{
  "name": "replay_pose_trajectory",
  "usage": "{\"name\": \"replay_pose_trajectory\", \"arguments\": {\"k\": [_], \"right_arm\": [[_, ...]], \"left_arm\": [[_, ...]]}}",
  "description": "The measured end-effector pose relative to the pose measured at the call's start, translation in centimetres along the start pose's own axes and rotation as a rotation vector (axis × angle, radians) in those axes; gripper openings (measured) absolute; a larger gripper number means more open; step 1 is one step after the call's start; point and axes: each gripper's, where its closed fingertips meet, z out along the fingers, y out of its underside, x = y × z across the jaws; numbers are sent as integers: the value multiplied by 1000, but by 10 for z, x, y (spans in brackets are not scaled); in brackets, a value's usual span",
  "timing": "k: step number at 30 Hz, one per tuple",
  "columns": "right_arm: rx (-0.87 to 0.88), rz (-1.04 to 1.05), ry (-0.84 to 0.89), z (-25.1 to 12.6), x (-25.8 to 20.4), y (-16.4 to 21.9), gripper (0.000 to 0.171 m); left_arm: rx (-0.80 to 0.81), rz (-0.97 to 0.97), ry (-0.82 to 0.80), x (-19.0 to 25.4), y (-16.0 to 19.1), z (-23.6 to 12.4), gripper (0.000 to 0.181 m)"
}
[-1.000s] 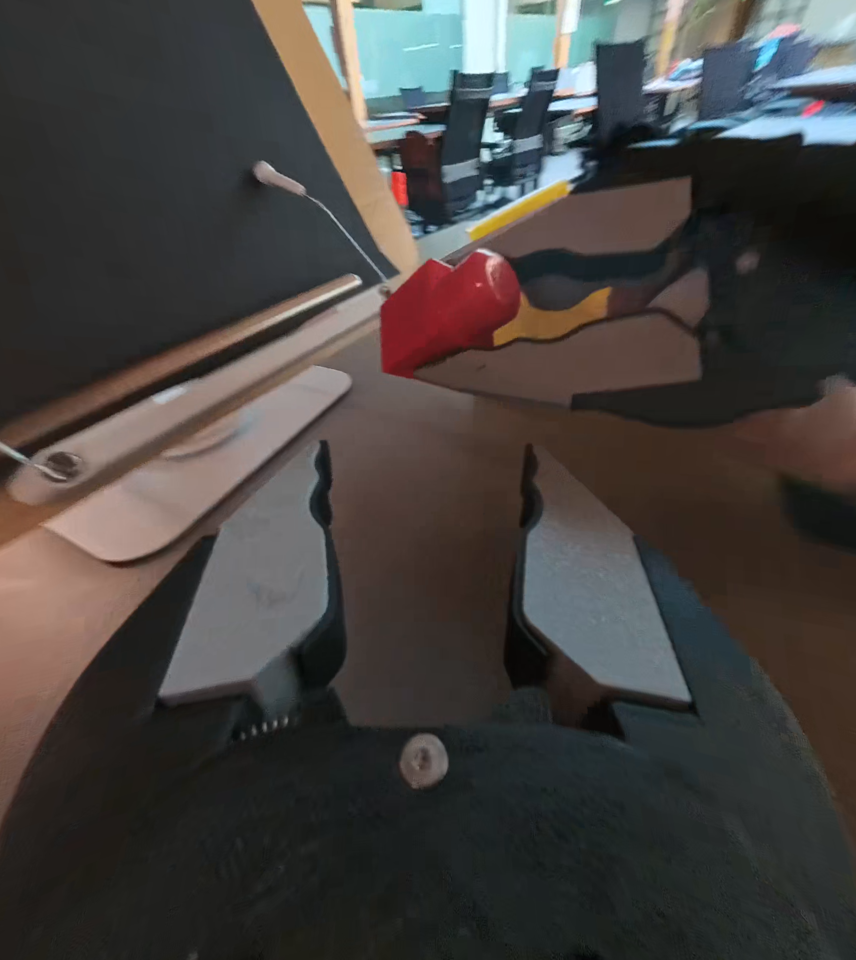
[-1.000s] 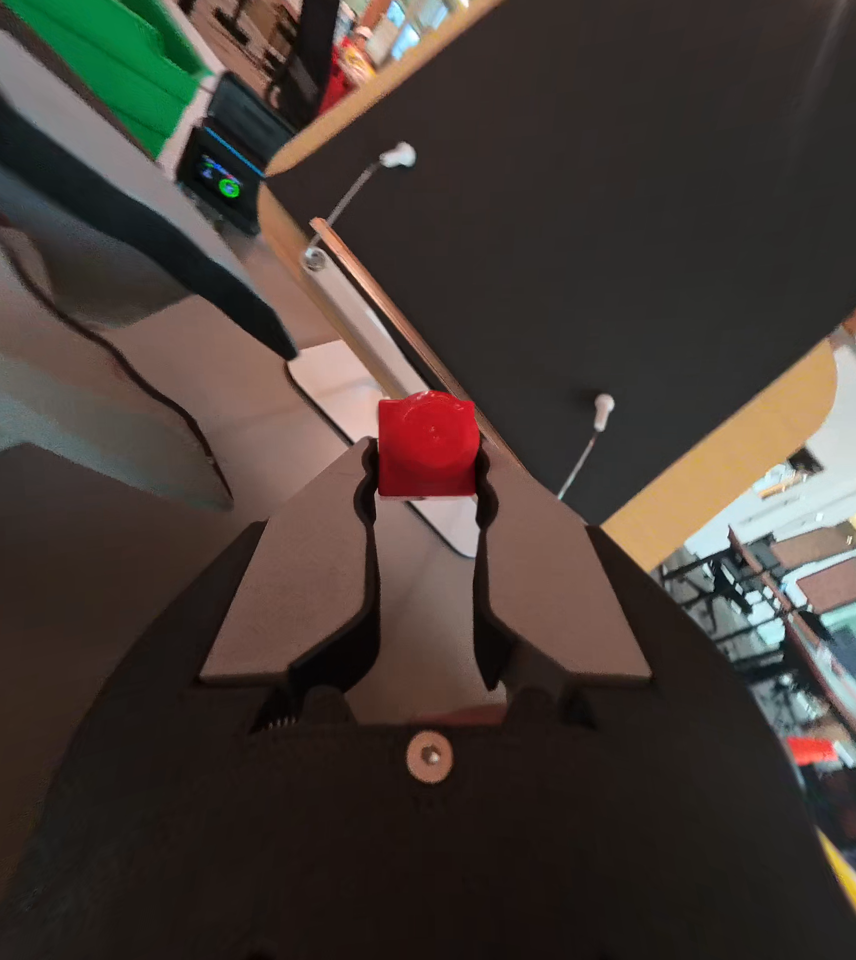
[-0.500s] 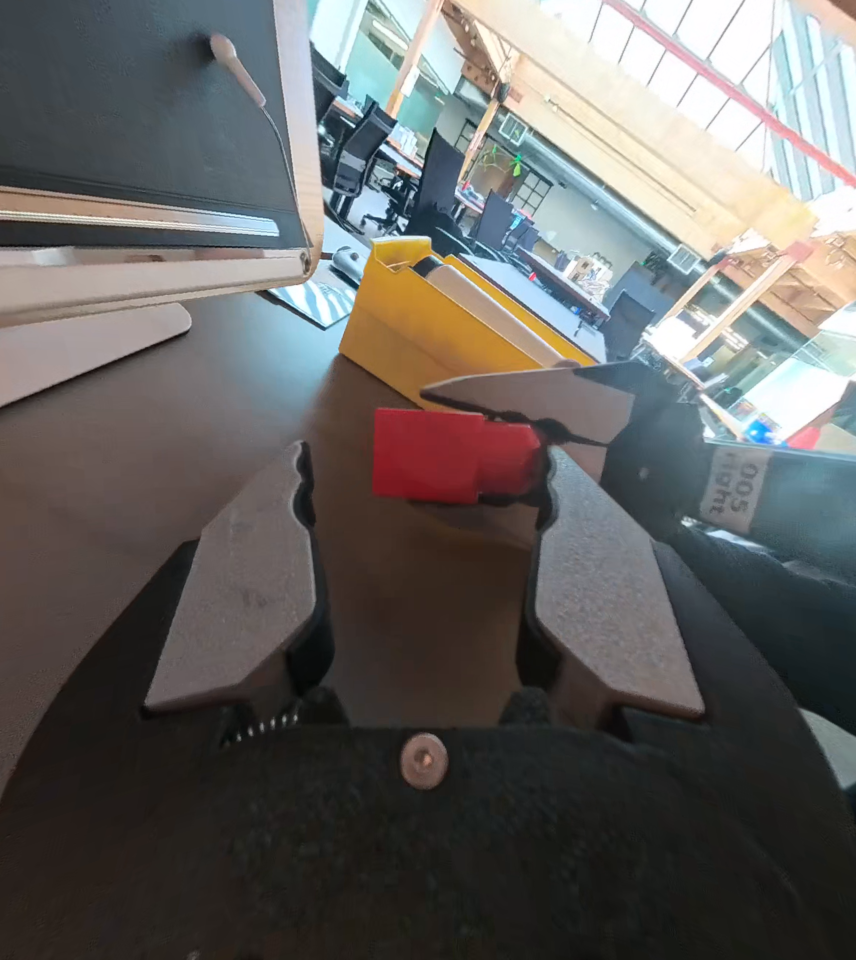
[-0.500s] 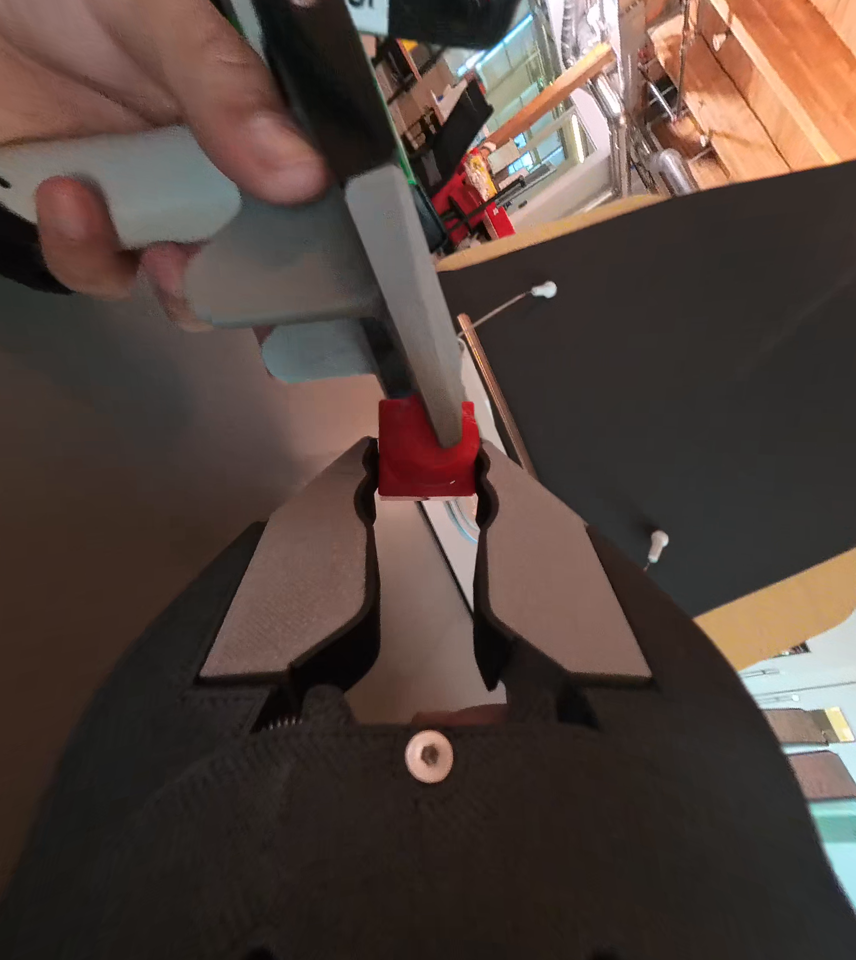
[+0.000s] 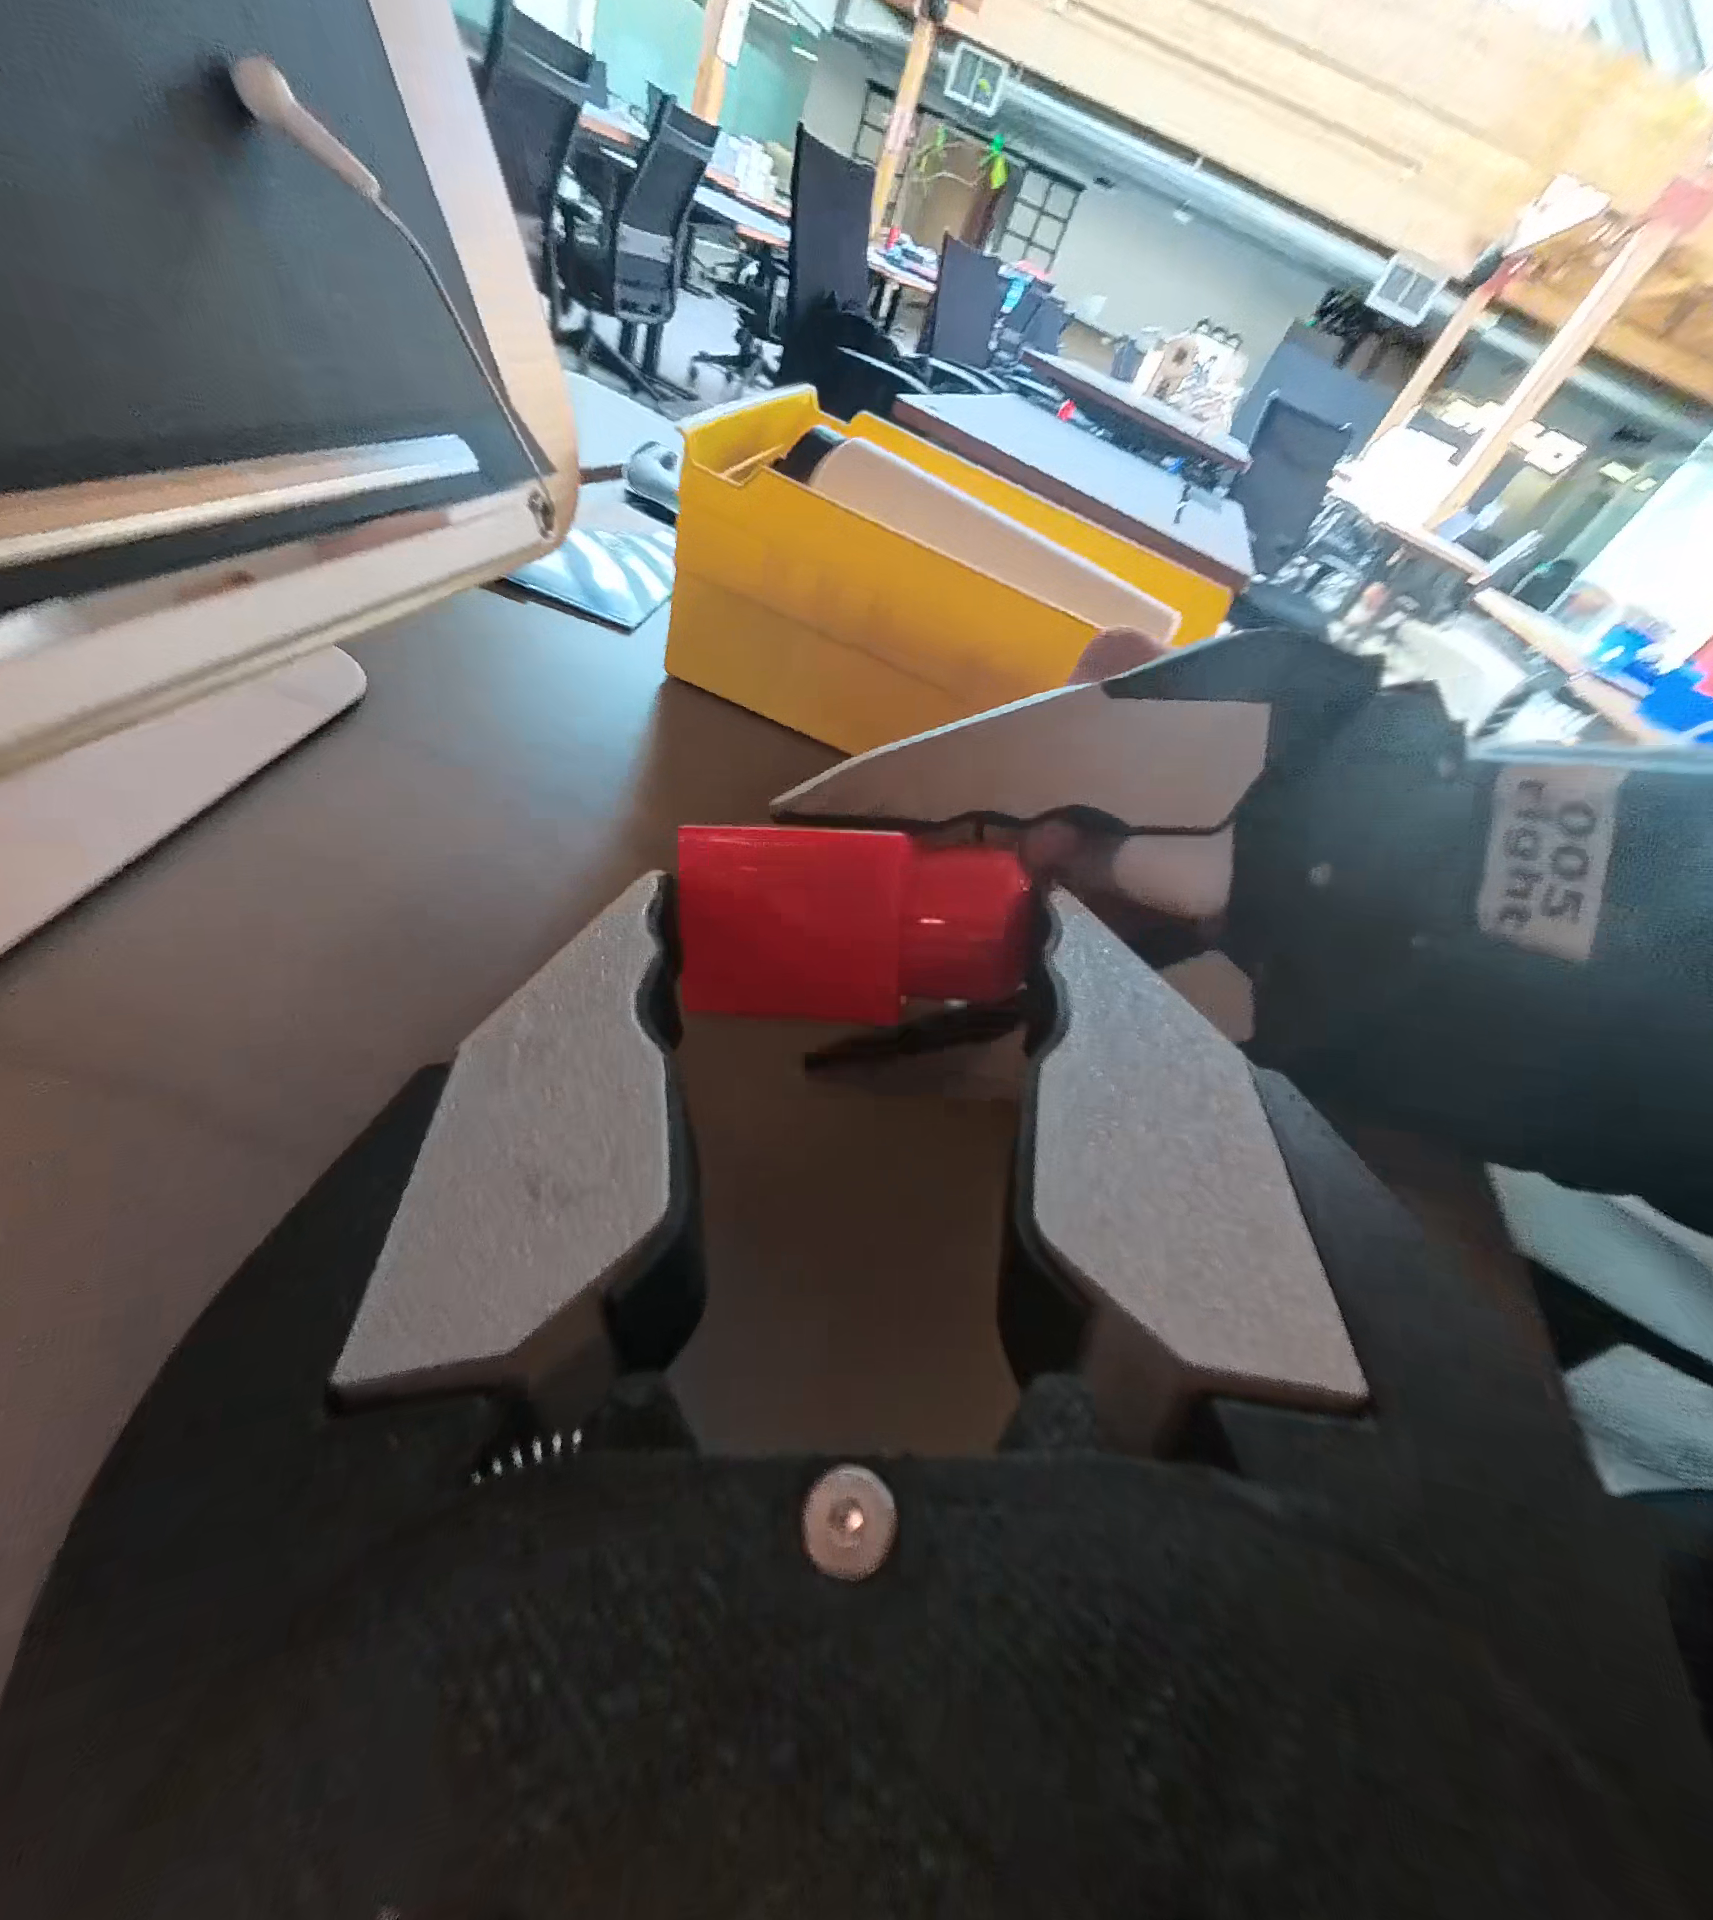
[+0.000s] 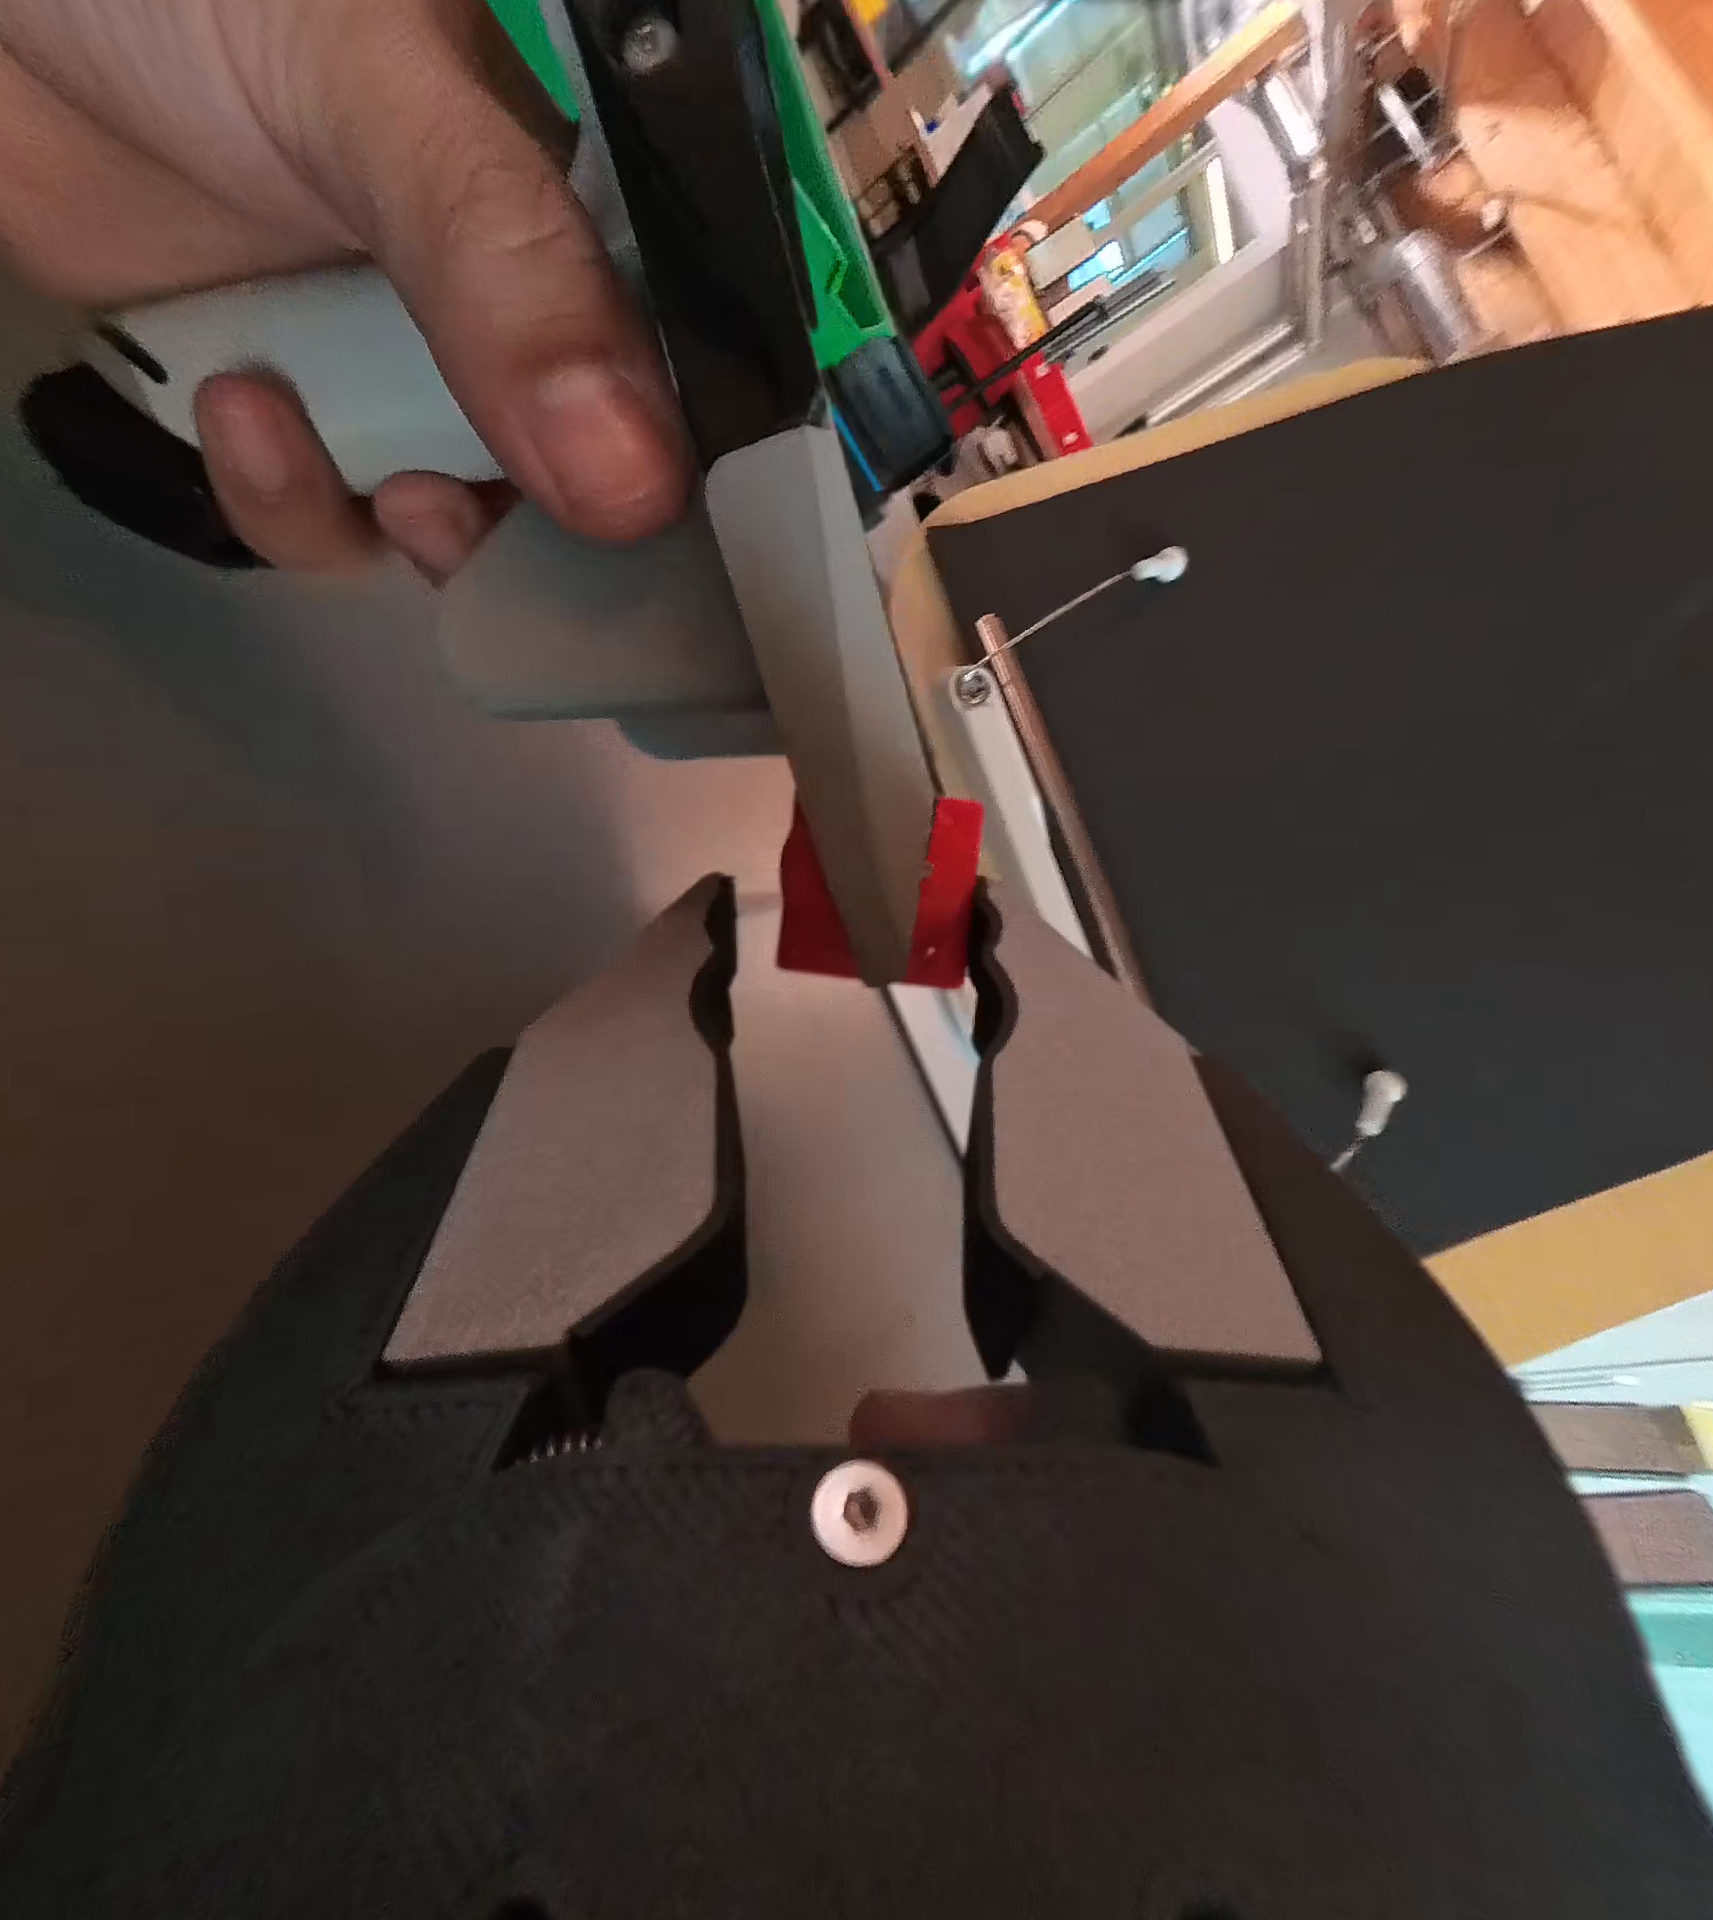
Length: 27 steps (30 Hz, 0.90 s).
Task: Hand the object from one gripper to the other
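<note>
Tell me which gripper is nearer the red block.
Left. The left gripper clamps the red block end to end; the right gripper sits open around it, one finger clear.

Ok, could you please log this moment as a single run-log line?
phase: handover | left gripper: shut on red block | right gripper: open, one finger clear of block

Your red block [image 5: 790, 920] looks like smooth glossy plastic, gripper fingers [image 5: 540, 1153] have rough matt grey pads, yellow bin [image 5: 831, 623] = matt plastic, tabletop [image 5: 312, 914] smooth w/ slight sheen.
</note>
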Motion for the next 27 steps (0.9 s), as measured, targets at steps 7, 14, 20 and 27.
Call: {"name": "replay_pose_trajectory", "arguments": {"k": [7,14,20,27], "right_arm": [[43,413,-243,-6,-2,13,52],[240,976,-590,-21,3,-13,69],[401,1177,-724,-34,16,-31,77],[242,1169,-635,-15,0,-23,35]], "left_arm": [[186,262,-187,-13,-42,-30,64],[69,1003,-434,-1,-30,-32,65],[-13,1358,-531,13,-16,-16,65],[-87,1521,-548,14,1,-3,65]]}}
